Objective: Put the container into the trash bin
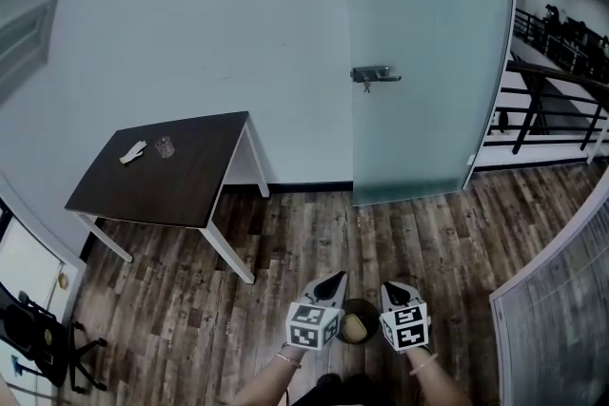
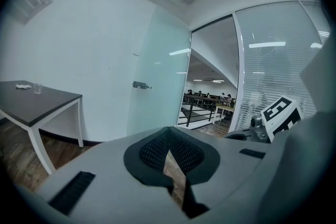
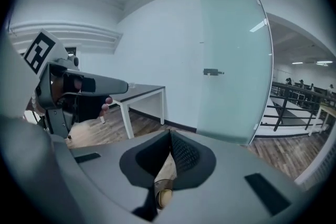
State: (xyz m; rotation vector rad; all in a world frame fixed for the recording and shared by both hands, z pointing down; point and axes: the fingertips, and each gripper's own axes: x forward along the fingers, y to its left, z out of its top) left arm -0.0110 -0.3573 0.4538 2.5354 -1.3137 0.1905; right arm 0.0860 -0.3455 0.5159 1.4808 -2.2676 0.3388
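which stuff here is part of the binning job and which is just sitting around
Job: trash bin; pale thing inside it, likely the container; left gripper and right gripper, both shut, empty.
Lying about: clear cup, crumpled white paper, table, chair.

Trash bin (image 1: 363,307) nearest; table (image 1: 181,181) left of door (image 1: 423,52).

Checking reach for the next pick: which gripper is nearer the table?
Left. The left gripper is on the side of the bin facing the table; the right gripper is on the bin's far side. Neither touches the table.
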